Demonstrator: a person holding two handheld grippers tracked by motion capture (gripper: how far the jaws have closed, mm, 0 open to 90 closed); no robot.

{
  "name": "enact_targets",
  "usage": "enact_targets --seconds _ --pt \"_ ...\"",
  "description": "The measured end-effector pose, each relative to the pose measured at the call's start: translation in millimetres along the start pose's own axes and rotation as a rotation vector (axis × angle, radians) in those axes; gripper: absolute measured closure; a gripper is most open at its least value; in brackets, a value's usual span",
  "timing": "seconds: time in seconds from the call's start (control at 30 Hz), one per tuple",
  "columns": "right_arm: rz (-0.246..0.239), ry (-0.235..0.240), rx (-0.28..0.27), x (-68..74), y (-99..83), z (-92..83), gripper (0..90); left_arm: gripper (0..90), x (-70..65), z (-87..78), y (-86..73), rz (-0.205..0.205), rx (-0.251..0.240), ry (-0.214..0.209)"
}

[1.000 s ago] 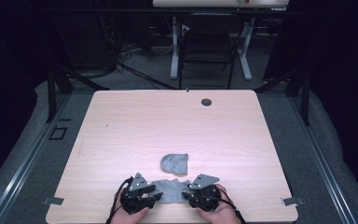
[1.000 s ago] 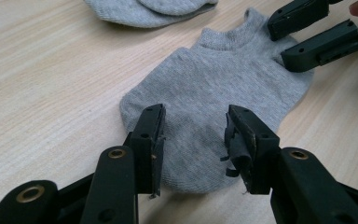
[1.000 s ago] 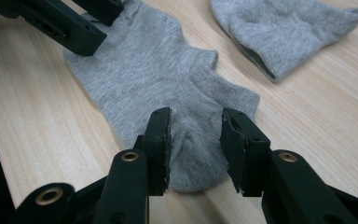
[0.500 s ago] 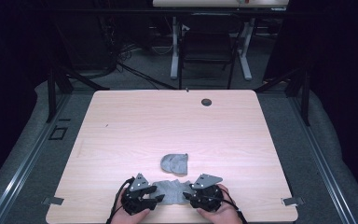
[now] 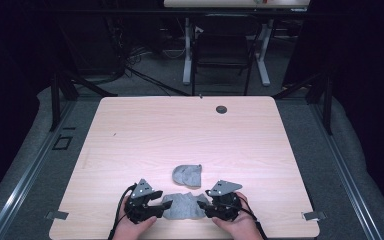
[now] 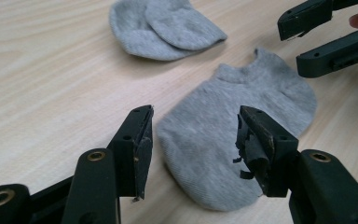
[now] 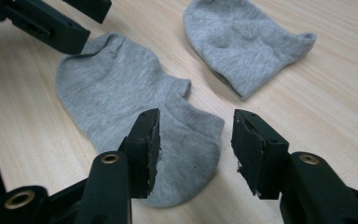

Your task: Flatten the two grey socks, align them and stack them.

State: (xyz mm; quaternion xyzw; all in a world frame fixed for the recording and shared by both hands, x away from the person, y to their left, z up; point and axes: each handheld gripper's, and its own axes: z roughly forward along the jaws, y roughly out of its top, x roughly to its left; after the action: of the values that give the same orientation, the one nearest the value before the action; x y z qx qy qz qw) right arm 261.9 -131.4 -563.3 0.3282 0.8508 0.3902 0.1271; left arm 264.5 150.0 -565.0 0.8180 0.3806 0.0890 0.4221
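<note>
**Both grippers settle at the ends of the flat sock**

Over the last second little has moved: the hands have crept a touch nearer the near edge of the table, and both grippers sit where they were, one at each end of the flat sock. That suggests the approach is finished and the grasp itself is next, though nothing is pinched yet.

The left gripper has its jaws wide apart, straddling one rounded end of the flat sock with cloth between them but not clamped. The right gripper is likewise wide open and empty, its jaws either side of the other end of the flat sock.

In the high view the flat sock lies close to the near edge, between the left gripper at its 9 o'clock and the right gripper at its 3 o'clock. The folded sock lies just beyond, at about 12 o'clock, apart from the first.

Count: two grey socks, one flat and one folded; two grippers; one small dark round fitting near the table's far edge.
</note>
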Motion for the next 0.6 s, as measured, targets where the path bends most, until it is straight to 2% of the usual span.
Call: enact_targets --seconds 0.07,0.3,0.47,0.57,0.6 --pt "-0.021 -0.005 0.008 -1.3 3.4 0.7 49.8 46.2 4.9 -1.2 2.1 0.005 0.0 0.008" --pt "-0.018 0.014 0.02 -6.9 14.1 1.8 49.2 46.4 13.9 -1.5 10.2 0.009 -0.011 0.03" --pt "0.007 -0.005 0.002 -13.7 21.0 3.6 43.9 46.6 18.3 1.2 17.9 0.009 -0.019 0.053" --pt "0.019 -0.008 -0.002 -16.8 23.6 5.6 43.0 47.0 19.4 2.4 20.6 0.008 -0.018 0.048" --pt "0.027 -0.012 0.001 -20.0 27.3 7.0 43.7 47.3 20.5 3.8 23.7 0.021 -0.013 0.048"
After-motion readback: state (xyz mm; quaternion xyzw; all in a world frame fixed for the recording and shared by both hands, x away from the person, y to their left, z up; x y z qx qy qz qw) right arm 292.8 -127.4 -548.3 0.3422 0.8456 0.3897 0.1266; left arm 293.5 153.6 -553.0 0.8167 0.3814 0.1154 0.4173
